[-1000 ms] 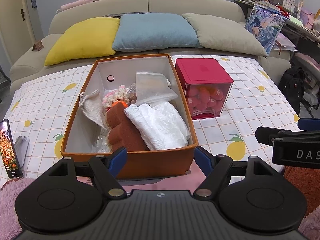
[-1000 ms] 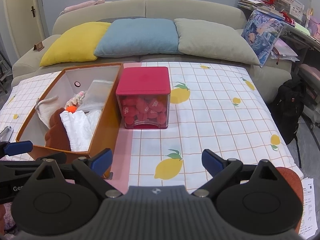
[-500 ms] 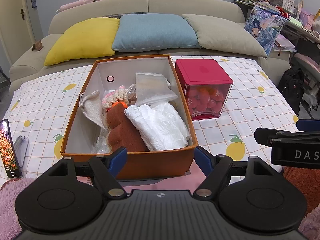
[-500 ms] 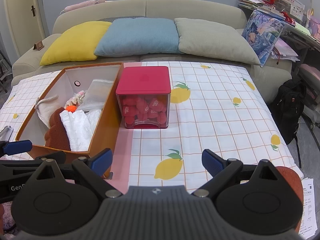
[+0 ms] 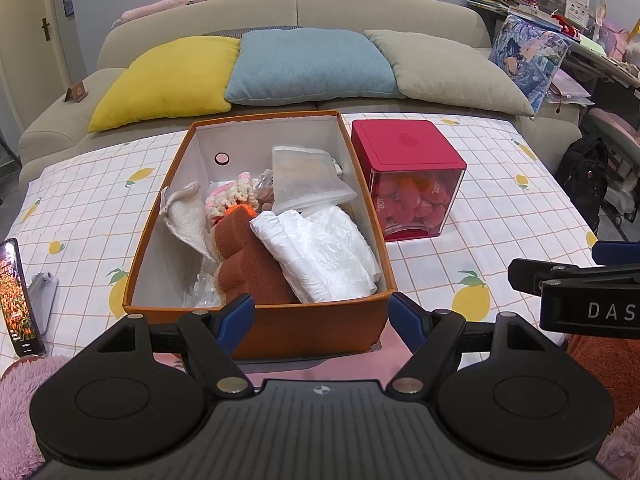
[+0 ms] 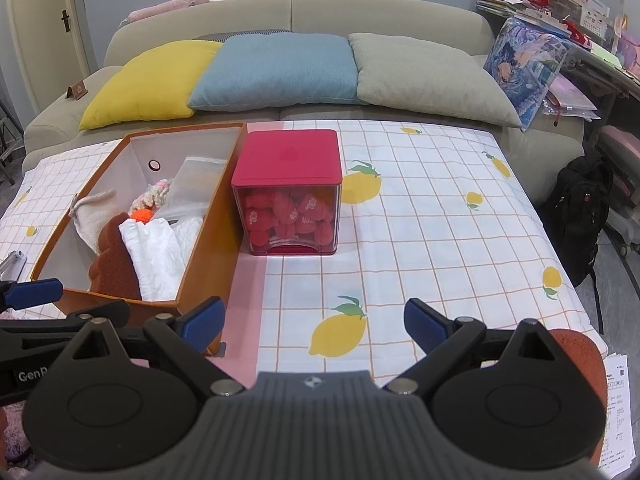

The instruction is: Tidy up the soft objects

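Note:
An orange box (image 5: 304, 330) (image 6: 202, 266) on the table holds soft items: a white crinkled cloth (image 5: 324, 252) (image 6: 160, 252), a brown sponge (image 5: 246, 268) (image 6: 116, 268), a beige cloth (image 5: 184, 220), a pink-and-cream crochet piece (image 5: 236, 196) and a clear pouch (image 5: 308, 180). My left gripper (image 5: 320, 316) is open and empty just before the box's near wall. My right gripper (image 6: 314, 320) is open and empty over the tablecloth, right of the box.
A clear cube with a red lid (image 5: 408, 180) (image 6: 290, 192), full of red soft pieces, stands right of the box. A phone (image 5: 16, 296) leans at the left. A sofa with three cushions (image 5: 308, 64) lies behind. A black backpack (image 6: 580, 208) sits at the right.

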`<state>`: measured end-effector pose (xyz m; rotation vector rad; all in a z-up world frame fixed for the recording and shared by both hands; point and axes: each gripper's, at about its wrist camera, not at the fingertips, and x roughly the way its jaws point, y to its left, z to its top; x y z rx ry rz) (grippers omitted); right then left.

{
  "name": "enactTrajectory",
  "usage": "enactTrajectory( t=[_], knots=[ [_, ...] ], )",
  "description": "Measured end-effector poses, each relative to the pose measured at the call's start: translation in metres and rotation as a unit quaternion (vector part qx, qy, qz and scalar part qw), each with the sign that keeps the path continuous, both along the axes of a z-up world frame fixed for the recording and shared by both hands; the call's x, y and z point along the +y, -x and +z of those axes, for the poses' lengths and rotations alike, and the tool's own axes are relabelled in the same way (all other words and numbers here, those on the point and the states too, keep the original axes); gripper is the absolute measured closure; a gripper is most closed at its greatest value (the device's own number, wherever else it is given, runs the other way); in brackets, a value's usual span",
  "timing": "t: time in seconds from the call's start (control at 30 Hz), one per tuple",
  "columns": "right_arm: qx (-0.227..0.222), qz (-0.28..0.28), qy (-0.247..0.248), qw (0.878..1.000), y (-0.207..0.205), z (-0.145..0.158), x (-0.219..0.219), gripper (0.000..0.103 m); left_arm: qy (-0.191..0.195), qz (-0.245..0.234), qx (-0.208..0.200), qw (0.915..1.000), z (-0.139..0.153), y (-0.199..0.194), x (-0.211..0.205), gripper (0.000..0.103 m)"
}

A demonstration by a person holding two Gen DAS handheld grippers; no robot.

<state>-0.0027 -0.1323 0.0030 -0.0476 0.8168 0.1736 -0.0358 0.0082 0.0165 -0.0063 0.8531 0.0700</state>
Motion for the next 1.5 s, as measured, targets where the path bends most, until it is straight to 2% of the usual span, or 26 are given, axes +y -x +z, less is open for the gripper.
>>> enactTrajectory(
  t=[1.5],
  knots=[
    [0.008,0.000,0.001,1.000,0.0009,-0.0049,0.0016,0.008,0.004,-0.005,-0.003,1.0000,-0.0001,0.0027,-0.0006,0.014]
  ],
)
